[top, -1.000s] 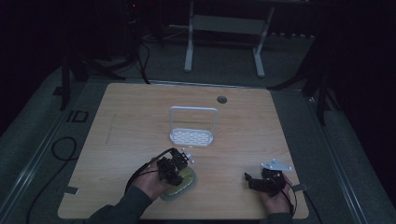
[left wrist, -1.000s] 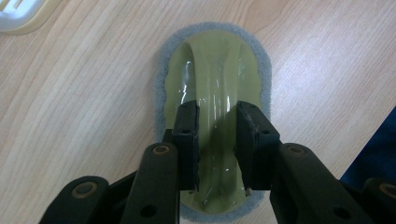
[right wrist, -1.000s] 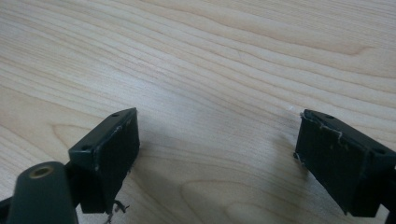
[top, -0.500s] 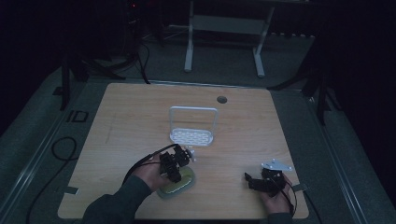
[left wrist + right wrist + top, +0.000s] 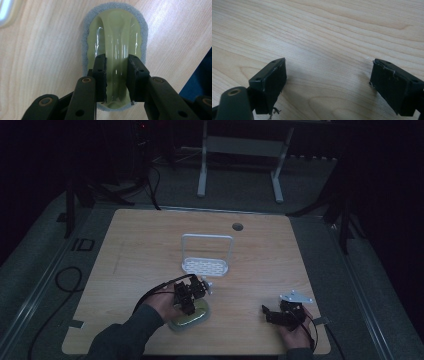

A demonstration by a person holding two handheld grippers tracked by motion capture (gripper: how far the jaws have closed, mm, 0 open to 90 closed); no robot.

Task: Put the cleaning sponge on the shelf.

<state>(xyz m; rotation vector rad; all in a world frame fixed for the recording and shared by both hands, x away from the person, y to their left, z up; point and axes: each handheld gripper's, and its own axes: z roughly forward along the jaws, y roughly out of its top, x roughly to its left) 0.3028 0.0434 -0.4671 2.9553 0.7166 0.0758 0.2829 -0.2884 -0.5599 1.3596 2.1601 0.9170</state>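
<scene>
Jaws pressed on either side of the raised handle of a yellow-green scrubber (image 5: 117,50) with a grey sponge rim, the left gripper (image 5: 189,296) pins it at about seven o'clock on the wooden table (image 5: 140,240), near the front edge. At five o'clock the right gripper (image 5: 328,85) sits in the person's hand with its jaws spread wide over bare wood. Farther in, near the table's centre, stands a small white rack (image 5: 206,265) with an upright hoop, and a round cable hole (image 5: 237,226) lies toward twelve o'clock.
</scene>
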